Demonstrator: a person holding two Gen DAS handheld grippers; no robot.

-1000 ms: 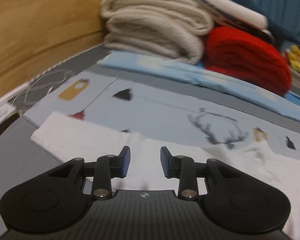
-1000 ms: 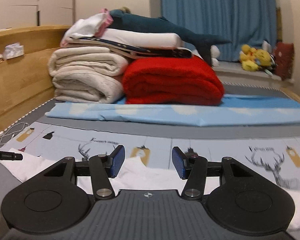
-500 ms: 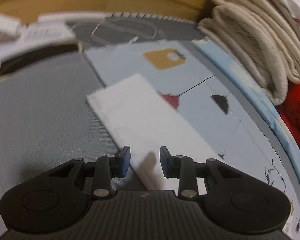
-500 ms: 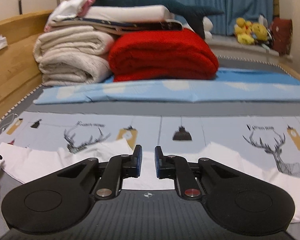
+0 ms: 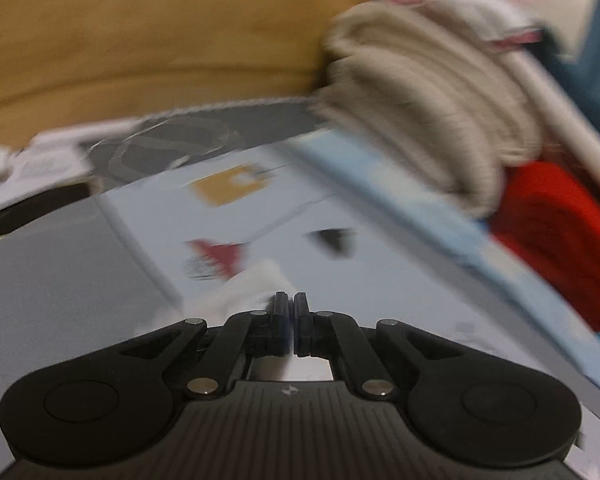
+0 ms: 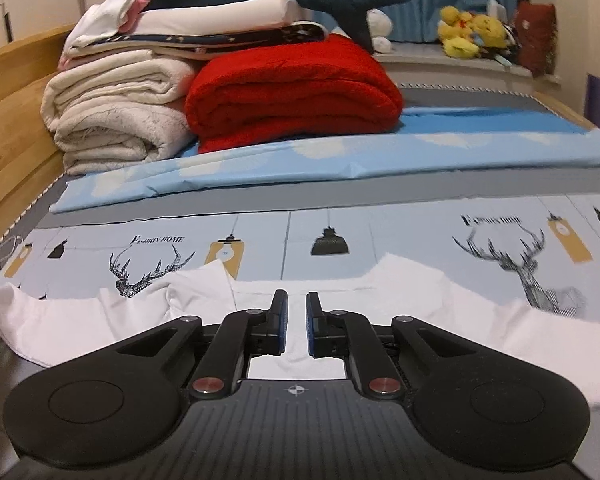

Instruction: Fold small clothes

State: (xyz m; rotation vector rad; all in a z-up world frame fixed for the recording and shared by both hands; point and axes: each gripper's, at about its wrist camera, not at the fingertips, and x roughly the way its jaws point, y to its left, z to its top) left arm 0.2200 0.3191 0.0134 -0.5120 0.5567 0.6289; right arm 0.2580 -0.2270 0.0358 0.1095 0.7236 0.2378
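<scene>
A white garment (image 6: 440, 304) lies spread flat across the printed bed sheet (image 6: 380, 240). My right gripper (image 6: 296, 304) hovers low over its middle near the neckline. Its jaws are closing, a narrow gap still shows between the pads, and white cloth lies in that gap without visible bunching. The left wrist view is blurred by motion. In it my left gripper (image 5: 290, 300) is shut, with a bunched end of the white garment (image 5: 252, 284) pinched at its tips and lifted off the sheet.
Folded beige blankets (image 6: 112, 112) and a red blanket (image 6: 292, 92) are stacked at the back on a light blue sheet (image 6: 340, 160). A wooden bed frame (image 5: 140, 40) runs along the left, with a white cable (image 5: 172, 144) beside it. Plush toys (image 6: 472, 32) sit far right.
The left gripper's jaws went from apart to shut on the garment's end, and it swung and lifted. The right gripper's jaws narrowed from wide to a slit as it moved over the garment's middle.
</scene>
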